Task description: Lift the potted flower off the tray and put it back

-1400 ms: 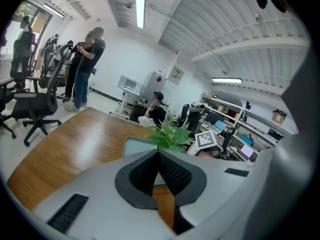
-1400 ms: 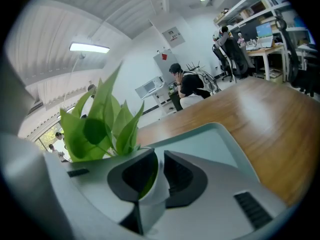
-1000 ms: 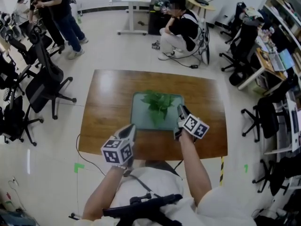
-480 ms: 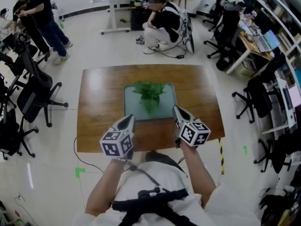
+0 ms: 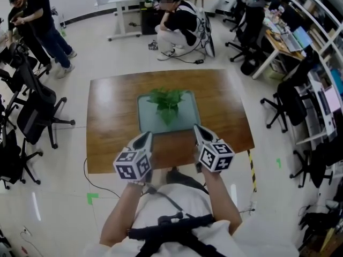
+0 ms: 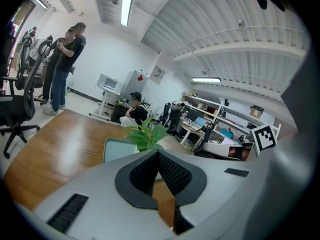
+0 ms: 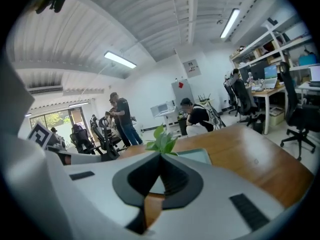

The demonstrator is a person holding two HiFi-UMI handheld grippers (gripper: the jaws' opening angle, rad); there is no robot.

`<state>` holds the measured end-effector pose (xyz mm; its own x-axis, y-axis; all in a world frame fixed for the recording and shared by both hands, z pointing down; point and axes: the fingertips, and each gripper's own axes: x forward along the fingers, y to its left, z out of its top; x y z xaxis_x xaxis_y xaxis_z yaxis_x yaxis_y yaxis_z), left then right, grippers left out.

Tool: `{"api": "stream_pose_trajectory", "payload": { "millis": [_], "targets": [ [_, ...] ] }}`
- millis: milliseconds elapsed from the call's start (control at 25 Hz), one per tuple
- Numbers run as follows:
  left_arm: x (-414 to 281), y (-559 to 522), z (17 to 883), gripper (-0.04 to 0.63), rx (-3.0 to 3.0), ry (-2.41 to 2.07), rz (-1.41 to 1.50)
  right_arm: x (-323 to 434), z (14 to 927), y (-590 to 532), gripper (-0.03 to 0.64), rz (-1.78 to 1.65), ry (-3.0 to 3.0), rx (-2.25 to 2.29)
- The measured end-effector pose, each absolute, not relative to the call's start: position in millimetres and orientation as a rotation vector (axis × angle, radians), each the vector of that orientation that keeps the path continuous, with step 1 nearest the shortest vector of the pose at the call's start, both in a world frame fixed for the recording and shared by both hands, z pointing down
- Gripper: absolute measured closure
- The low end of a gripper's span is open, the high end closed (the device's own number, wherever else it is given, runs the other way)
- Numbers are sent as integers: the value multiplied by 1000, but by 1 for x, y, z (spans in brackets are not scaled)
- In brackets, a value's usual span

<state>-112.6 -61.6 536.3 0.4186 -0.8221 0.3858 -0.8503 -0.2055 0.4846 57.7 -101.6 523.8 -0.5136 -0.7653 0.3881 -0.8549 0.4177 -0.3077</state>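
Note:
The potted flower (image 5: 165, 101), a small green leafy plant, stands on the pale grey-green tray (image 5: 185, 123) in the middle of the brown table (image 5: 112, 116). Both grippers hover over the table's near edge, short of the tray and apart from it. My left gripper (image 5: 147, 136) is shut with nothing in it, its tips meeting (image 6: 156, 151) below the flower (image 6: 146, 134) and tray (image 6: 115, 149). My right gripper (image 5: 196, 128) is also shut and empty; its closed tips (image 7: 160, 156) point at the flower (image 7: 162, 141) and tray (image 7: 197, 155).
A person crouches on the floor beyond the table (image 5: 174, 20), and another stands at the far left (image 5: 37, 20). Black office chairs (image 5: 32, 108) crowd the left side. More chairs and desks with shelves (image 5: 300, 52) line the right.
My right gripper has drawn back from beside the flower at the tray's right side to the table's near edge. The left gripper has shifted slightly. The flower stays on the tray.

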Motion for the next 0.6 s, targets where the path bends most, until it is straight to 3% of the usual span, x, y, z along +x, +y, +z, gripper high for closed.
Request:
{"api": "stream_pose_trajectory", "payload": {
  "millis": [600],
  "targets": [
    [-118, -56, 536, 598, 2011, -1445, 53, 45, 523, -104, 620, 722, -2511, 1384]
  ]
}}
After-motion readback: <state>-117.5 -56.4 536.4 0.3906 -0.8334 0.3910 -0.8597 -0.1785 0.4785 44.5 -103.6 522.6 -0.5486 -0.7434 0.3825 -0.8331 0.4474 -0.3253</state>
